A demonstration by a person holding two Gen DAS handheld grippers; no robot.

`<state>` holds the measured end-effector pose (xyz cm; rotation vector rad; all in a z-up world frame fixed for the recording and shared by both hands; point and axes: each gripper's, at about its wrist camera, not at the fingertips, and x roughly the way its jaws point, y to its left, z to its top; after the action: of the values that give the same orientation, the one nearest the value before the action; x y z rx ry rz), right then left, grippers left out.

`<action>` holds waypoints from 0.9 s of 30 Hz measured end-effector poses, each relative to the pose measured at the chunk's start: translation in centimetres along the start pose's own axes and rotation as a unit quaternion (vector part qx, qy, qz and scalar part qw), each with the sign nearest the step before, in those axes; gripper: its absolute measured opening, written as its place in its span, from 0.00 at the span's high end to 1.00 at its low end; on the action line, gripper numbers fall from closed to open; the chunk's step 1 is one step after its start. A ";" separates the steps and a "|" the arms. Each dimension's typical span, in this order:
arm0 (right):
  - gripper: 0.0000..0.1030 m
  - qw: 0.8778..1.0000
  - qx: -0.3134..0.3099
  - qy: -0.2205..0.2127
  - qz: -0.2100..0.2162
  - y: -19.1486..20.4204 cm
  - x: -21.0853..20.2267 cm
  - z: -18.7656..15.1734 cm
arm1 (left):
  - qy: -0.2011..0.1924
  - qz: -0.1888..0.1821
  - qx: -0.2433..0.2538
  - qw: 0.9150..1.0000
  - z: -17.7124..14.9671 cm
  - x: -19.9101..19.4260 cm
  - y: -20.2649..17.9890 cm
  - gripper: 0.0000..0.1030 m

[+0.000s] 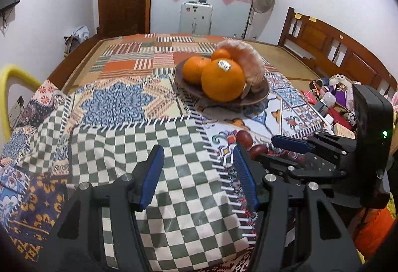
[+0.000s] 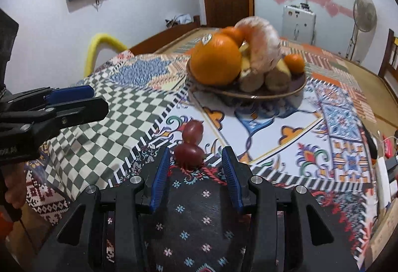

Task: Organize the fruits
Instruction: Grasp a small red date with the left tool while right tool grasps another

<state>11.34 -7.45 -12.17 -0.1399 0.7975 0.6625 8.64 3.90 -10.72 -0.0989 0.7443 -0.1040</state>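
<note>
A brown plate holds a large stickered orange, smaller oranges and a peeled pomelo piece; the right wrist view shows the plate and the big orange too. Two small dark red fruits lie on the cloth, also visible in the left wrist view. My right gripper is open, its tips on either side of the nearer red fruit, not touching. My left gripper is open and empty over the checkered cloth.
The patterned cloth covers a wooden table. A yellow chair back stands at the left edge. Clutter lies at the table's right side. A fan and a white appliance stand behind.
</note>
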 end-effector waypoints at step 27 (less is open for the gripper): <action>0.78 0.997 0.027 -0.050 -0.052 -7.2 -5.7 -1.7 | 0.058 -0.024 0.024 0.998 1.0 6.7 -5.1 0.48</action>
<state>11.72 -16.61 -10.20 -0.0970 0.7064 0.5453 13.95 -1.92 -13.85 -0.0651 0.8545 -0.1742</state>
